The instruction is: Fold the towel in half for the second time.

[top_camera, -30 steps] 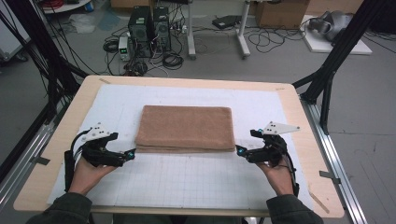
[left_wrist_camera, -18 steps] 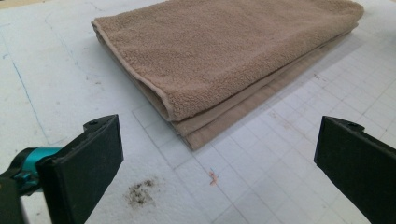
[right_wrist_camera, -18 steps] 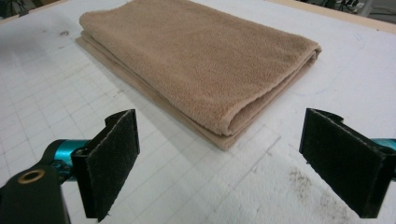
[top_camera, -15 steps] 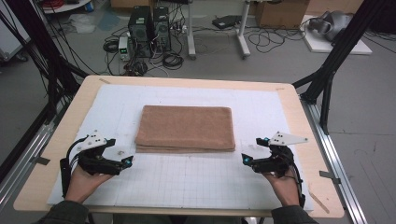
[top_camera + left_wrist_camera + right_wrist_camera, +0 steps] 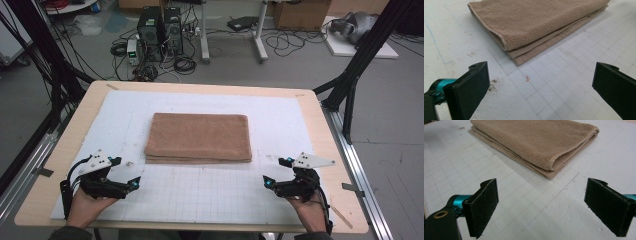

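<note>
two grippers sit low over the white mat (image 5: 210,200), one at each near corner of the folded brown towel (image 5: 199,137), which lies flat mid-table. the left gripper (image 5: 131,176) and the right gripper (image 5: 278,172) each point inward toward the towel's near edge, clear of it. both have jaws spread wide and hold nothing. each hand grips from behind, forearms entering at the near table edge.

A wooden table (image 5: 320,125) carries a white gridded mat (image 5: 210,200); a folded brown towel (image 5: 199,137) lies flat on the mat's middle.
</note>
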{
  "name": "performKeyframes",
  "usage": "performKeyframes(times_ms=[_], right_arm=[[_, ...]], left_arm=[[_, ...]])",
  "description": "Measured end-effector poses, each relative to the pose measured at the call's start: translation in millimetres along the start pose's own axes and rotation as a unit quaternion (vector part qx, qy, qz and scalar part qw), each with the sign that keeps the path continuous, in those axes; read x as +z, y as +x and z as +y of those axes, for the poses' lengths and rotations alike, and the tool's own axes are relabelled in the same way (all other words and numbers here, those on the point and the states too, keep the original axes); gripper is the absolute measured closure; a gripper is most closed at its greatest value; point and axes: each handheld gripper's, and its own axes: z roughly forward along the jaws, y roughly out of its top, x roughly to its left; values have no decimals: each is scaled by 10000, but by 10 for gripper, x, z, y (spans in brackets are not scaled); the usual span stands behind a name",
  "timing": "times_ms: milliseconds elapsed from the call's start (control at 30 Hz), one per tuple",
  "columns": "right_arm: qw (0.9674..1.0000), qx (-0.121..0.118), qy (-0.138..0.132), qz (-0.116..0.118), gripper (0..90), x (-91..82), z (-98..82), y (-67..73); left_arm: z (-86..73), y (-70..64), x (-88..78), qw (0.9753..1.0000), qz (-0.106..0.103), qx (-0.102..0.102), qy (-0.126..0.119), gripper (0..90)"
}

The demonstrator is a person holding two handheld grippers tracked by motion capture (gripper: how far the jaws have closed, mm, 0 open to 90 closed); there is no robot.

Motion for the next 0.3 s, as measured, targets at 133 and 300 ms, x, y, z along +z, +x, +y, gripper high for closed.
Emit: performKeyframes(times_ms=[133,300], right_arm=[[10000,30,-25,29,112,-17,-43,-2],[10000,38,6,34,112,-34,-72,20]], left_arm=[[-43,-34,-15,10000,10,-13,-9,17],[-111,-64,-5,10000,26,-66,-9,17]])
